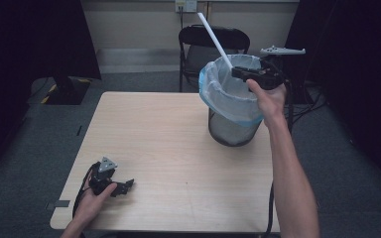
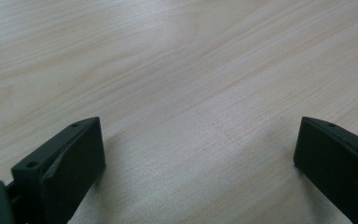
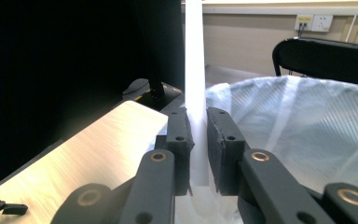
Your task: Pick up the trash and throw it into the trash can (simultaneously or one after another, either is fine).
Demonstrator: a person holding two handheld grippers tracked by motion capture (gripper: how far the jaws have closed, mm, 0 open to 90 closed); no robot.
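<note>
A long white stick (image 1: 213,37) slants up and to the left above a mesh waste bin (image 1: 232,130) lined with a pale blue bag (image 1: 213,94). My right gripper (image 1: 239,73) is shut on the stick's lower end, held over the bin's rim. In the right gripper view the white stick (image 3: 195,60) rises straight up from between the two black pads (image 3: 181,135), with the bag (image 3: 307,121) spread out behind them. My left gripper (image 1: 128,184) rests on the table (image 1: 168,148) near its front left corner, jaws wide apart. In the left gripper view bare wood (image 2: 182,70) lies between its fingers (image 2: 70,158).
The bin stands at the table's right rear. A black folding chair (image 1: 213,39) stands behind the table by the wall. Dark screens flank the scene, and a black stand base (image 1: 67,89) sits on the floor at the left. Cables trail off the right side.
</note>
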